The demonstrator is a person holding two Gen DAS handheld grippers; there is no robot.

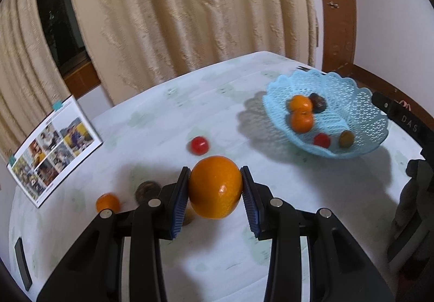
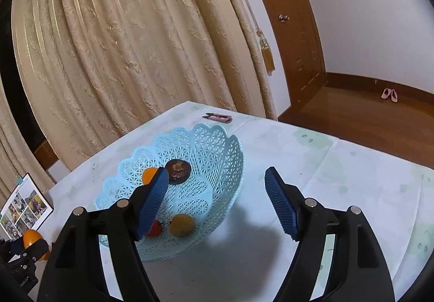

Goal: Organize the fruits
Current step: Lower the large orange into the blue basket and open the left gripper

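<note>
My left gripper (image 1: pixel 214 188) is shut on a large orange (image 1: pixel 215 188) and holds it above the white table (image 1: pixel 162 117). A light blue lattice basket (image 1: pixel 360 112) stands to the right, holding two small oranges (image 1: pixel 301 112), a dark brown fruit (image 1: pixel 318 102), a red fruit (image 1: pixel 322 140) and a yellow-green fruit (image 1: pixel 346 138). A red fruit (image 1: pixel 199 145), a small orange (image 1: pixel 107 202) and a brown fruit (image 1: pixel 146 189) lie on the table. My right gripper (image 2: pixel 217 201) is open and empty above the basket's (image 2: pixel 211 144) near right rim.
A photo calendar (image 1: pixel 54 147) stands at the table's left edge. A black phone-like object (image 1: pixel 23 264) lies at the near left. A small pink tool (image 2: pixel 218 118) lies behind the basket. Beige curtains (image 1: pixel 190 9) hang behind the table.
</note>
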